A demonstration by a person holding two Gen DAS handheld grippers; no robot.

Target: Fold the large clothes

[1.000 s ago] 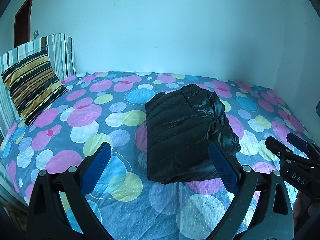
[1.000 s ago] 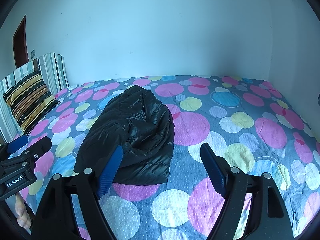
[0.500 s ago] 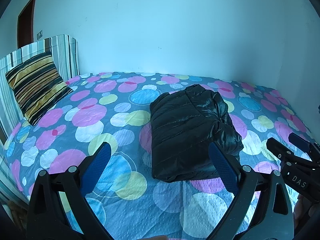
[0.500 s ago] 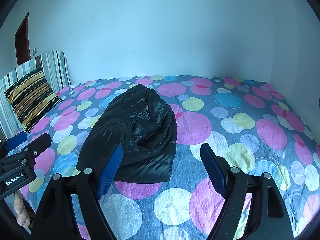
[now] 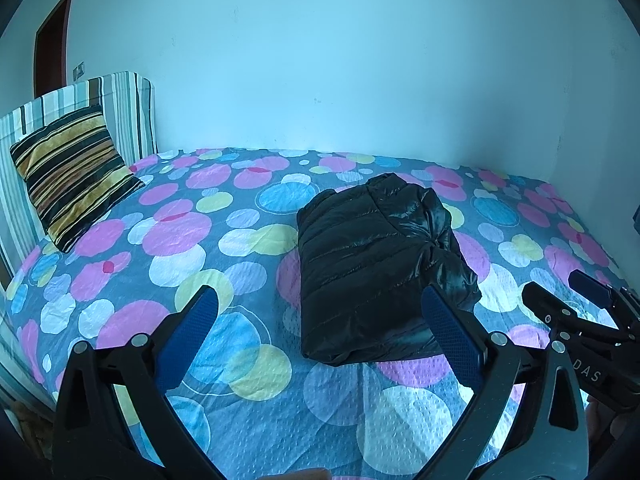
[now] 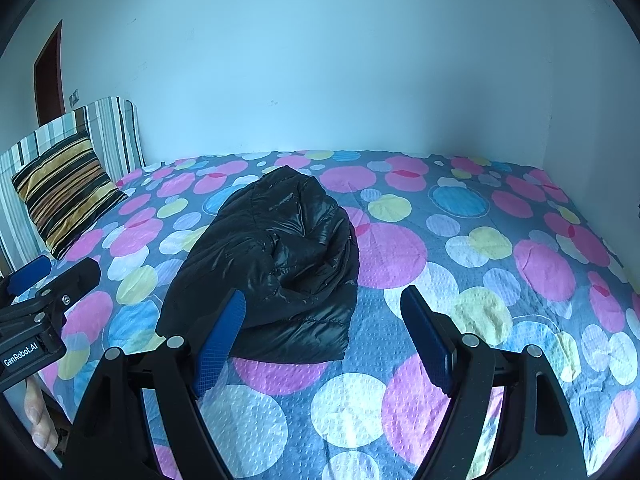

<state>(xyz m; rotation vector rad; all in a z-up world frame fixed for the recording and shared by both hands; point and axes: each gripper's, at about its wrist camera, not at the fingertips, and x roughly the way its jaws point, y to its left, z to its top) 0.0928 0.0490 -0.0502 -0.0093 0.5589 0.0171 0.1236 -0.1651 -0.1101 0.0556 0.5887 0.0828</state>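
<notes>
A wide bed with a grey bedspread printed in pink, blue, yellow and white circles (image 5: 240, 248) fills both views. A black glossy quilted puffer jacket (image 5: 372, 264), folded into a compact bundle, lies near its middle. A brown-and-yellow striped cushion (image 5: 72, 168) leans against the headboard. The left claw (image 5: 320, 336) and right claw (image 6: 324, 332) stand spread apart, empty, short of the jacket.

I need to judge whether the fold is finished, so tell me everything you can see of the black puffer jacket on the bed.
The black quilted puffer jacket looks shiny and padded, with stitched horizontal channels. It lies folded into a compact, roughly rectangular bundle, flatter on one side in the left wrist view and bunched and creased on the other. It rests near the middle of the bed's spotted bedspread, touching only that. Neither gripper's jaws reach it.
</notes>
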